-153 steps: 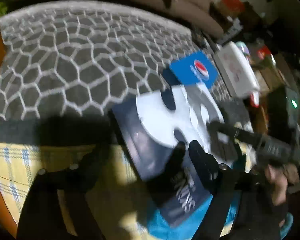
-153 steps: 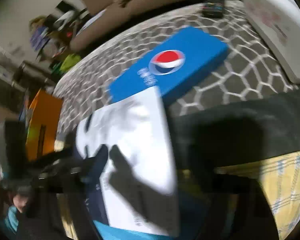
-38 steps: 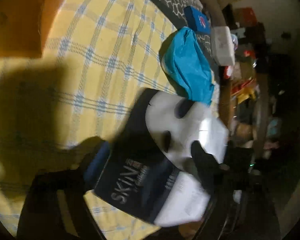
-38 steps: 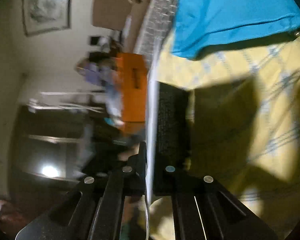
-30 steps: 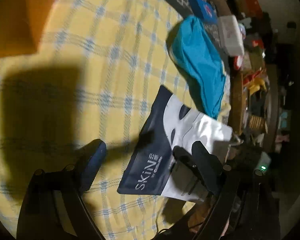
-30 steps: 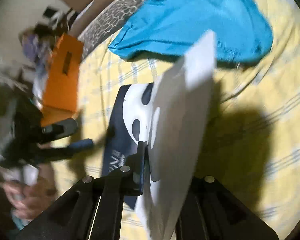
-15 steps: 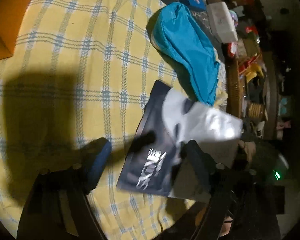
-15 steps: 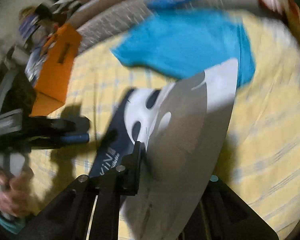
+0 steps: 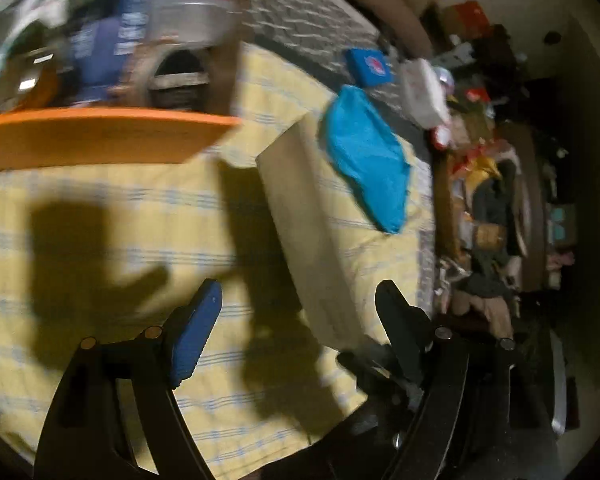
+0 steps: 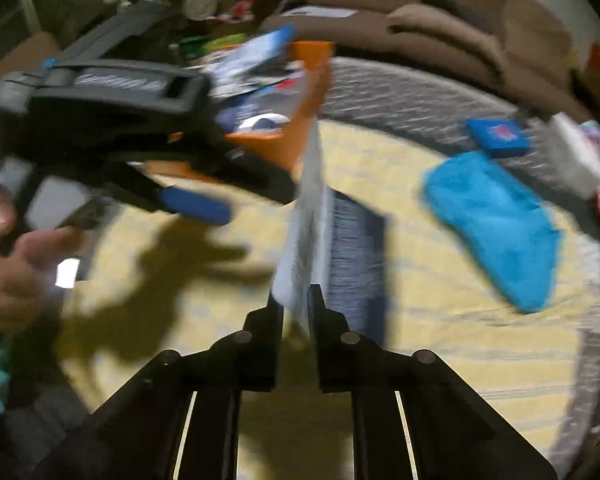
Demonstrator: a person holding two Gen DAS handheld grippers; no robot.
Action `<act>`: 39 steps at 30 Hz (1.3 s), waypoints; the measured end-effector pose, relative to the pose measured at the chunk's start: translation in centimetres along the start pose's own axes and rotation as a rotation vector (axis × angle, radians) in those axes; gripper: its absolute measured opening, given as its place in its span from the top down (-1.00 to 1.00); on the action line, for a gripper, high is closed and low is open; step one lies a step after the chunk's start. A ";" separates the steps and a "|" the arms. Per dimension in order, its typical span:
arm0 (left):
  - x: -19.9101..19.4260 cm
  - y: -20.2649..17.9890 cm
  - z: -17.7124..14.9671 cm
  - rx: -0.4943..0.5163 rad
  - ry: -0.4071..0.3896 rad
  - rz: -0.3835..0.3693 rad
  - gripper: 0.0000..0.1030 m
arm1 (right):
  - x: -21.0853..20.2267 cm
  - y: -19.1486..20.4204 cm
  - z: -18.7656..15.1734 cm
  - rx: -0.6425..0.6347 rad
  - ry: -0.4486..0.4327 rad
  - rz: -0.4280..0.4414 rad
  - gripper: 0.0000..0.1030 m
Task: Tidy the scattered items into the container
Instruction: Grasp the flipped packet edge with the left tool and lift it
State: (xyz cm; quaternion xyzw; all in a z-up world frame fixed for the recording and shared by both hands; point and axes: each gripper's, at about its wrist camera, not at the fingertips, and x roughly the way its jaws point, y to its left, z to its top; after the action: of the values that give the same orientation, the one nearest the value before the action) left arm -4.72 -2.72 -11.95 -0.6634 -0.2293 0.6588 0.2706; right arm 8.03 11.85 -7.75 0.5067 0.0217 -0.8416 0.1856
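My right gripper (image 10: 296, 306) is shut on the face-mask sachet (image 10: 306, 216), held edge-on and upright above the yellow checked bedspread (image 10: 420, 320). In the left wrist view the sachet (image 9: 308, 224) shows its pale back, tilted between my open, empty left gripper (image 9: 296, 314) and the bed. The orange container (image 9: 100, 136) stands at the upper left with several packets inside; it also shows in the right wrist view (image 10: 300, 136), just beyond the sachet. A blue Pepsi box (image 9: 370, 66) lies on the grey patterned blanket.
A turquoise cloth (image 9: 368, 156) lies on the bedspread to the right, also in the right wrist view (image 10: 496, 228). A white box (image 9: 422, 88) sits past the Pepsi box. Brown cushions (image 10: 440, 36) line the far side. Clutter fills the floor beside the bed (image 9: 488, 200).
The left gripper let go of the sachet and opened. The right gripper has carried the sachet away from the turquoise cloth toward the orange container, turning it edge-on.
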 end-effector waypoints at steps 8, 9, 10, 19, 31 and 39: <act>2.2 4.3 -0.7 -0.071 0.051 0.145 -0.49 | 2.8 -2.5 -0.7 0.108 0.039 0.077 0.78; 2.3 4.7 -1.0 -0.086 0.059 0.145 -0.49 | 2.8 -3.6 -0.7 0.120 0.036 0.062 0.77; 2.6 4.9 -1.2 -0.099 0.064 0.139 -0.49 | 2.7 -4.8 -0.7 0.144 0.035 0.050 0.76; 7.0 3.1 -1.2 -0.082 0.094 0.186 -0.17 | 5.4 -16.2 0.7 0.327 0.064 0.034 0.08; 7.7 1.3 -1.2 -0.063 0.053 0.331 0.65 | 7.5 -15.6 0.1 0.303 0.119 0.079 -0.10; 7.8 1.8 -0.8 -0.064 0.070 0.356 0.31 | 6.6 -18.1 -1.3 0.507 0.043 0.302 0.06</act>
State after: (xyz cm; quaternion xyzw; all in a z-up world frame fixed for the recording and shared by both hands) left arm -3.79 1.01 -18.98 -0.7243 -0.1197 0.6652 0.1362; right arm 0.32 27.03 -16.76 0.5521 -0.2608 -0.7722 0.1757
